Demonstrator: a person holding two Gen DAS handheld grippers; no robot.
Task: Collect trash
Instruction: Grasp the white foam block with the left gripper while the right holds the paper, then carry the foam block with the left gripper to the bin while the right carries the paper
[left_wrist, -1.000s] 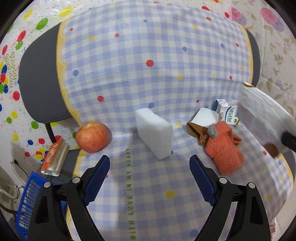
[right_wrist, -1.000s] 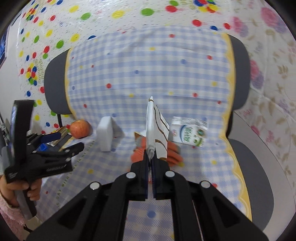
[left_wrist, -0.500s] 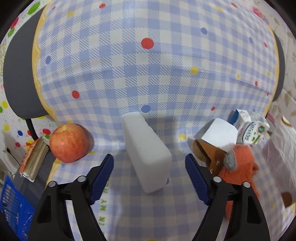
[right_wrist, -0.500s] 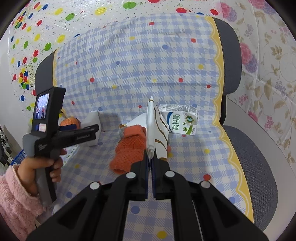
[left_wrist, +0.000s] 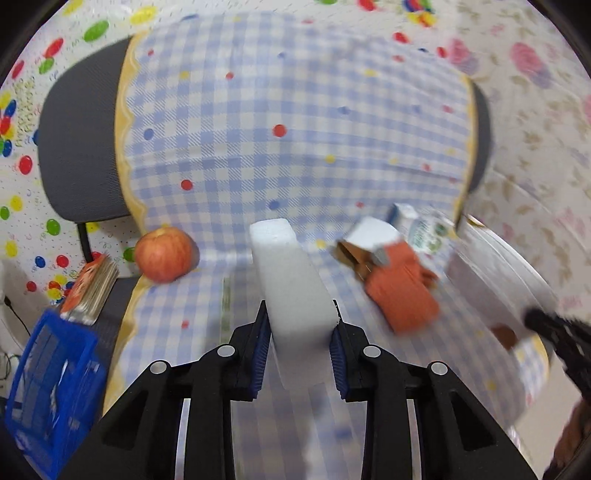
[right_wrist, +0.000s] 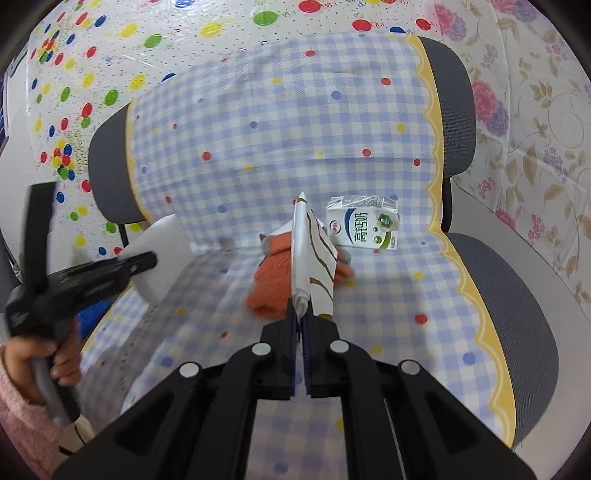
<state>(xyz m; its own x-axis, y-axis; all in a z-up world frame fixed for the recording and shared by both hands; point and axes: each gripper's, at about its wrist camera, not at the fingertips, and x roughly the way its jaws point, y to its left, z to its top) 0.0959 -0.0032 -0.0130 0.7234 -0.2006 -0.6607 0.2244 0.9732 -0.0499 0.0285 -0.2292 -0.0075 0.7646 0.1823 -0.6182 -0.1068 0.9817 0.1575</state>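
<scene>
Closing fingers (left_wrist: 258, 347) apparently touching sponge (left_wrist: 291, 288)

a wide bare stretch of checked cloth (left_wrist: 295, 147) fills the upper middle of the left wrist view. lower down, an apple (left_wrist: 165, 254) at left, a white foam block (left_wrist: 291, 280) at centre and an orange knit item (left_wrist: 400, 295) at right crowd the seat.

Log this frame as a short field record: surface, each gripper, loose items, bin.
surface: checked cloth over a chair
left gripper: jaws closing, pads against white foam block
right gripper: shut on flattened white paper bag
loose items: apple, milk carton, orange knit glove
bin: blue basket left of the chair
</scene>
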